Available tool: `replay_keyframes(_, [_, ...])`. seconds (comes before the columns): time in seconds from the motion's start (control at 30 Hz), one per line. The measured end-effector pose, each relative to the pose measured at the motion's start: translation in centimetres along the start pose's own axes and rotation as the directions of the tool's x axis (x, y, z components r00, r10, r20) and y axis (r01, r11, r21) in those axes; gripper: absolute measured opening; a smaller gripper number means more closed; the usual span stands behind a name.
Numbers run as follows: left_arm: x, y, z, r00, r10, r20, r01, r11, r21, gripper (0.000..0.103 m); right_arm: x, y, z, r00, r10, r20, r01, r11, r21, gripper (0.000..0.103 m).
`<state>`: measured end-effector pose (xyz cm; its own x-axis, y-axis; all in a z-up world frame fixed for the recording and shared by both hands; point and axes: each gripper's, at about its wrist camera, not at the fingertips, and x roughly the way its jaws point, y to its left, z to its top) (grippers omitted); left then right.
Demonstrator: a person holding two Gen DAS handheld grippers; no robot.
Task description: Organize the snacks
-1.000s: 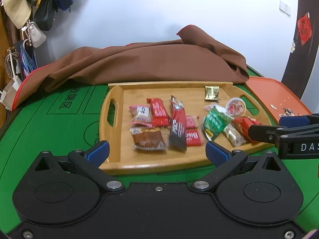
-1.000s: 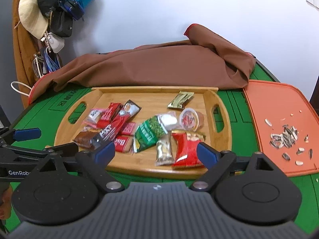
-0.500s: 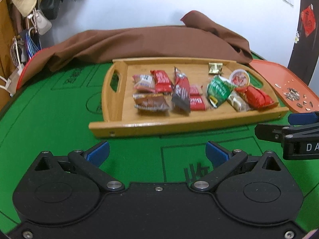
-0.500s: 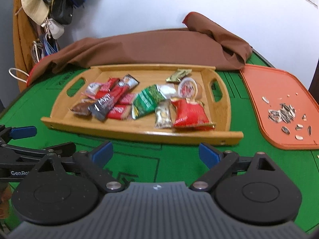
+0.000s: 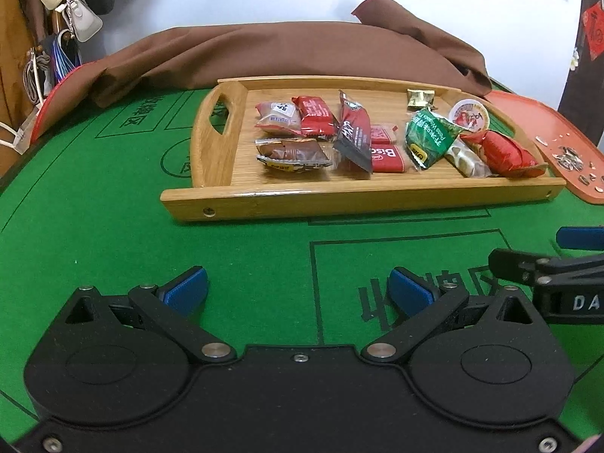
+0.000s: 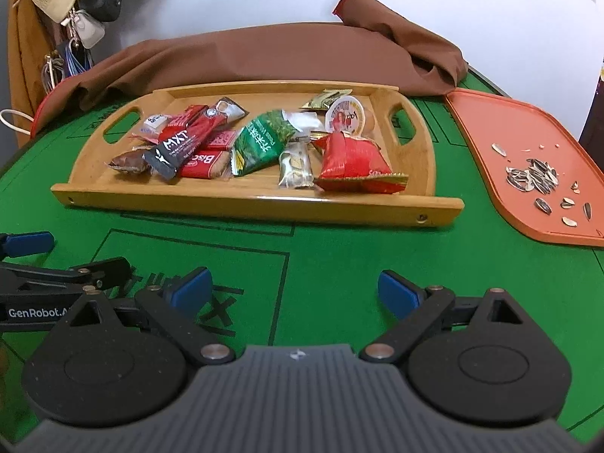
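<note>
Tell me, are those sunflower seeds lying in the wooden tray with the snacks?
No, the sunflower seeds lie on the orange plastic mat beside the wooden tray.

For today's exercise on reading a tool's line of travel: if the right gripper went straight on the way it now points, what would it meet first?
Probably the green felt table: the right gripper, open and empty, points downward at bare felt short of the wooden tray. Depth is uncertain.

Both wrist views low, facing shared tray [image 5: 234,202]
</note>
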<state>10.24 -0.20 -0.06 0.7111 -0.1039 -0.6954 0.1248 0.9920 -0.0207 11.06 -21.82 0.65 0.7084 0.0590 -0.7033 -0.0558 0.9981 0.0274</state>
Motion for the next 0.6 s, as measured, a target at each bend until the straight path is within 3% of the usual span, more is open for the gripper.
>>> replay_keyframes(0.6, [0.15, -0.12, 0.02, 1.000, 0.015, -0.009, -0.015, 1.000, 0.006, 0.103, 0.72, 0.58, -0.90, 1.000, -0.024, 0.007, 0.024, 1.000, -0.016, 0.103])
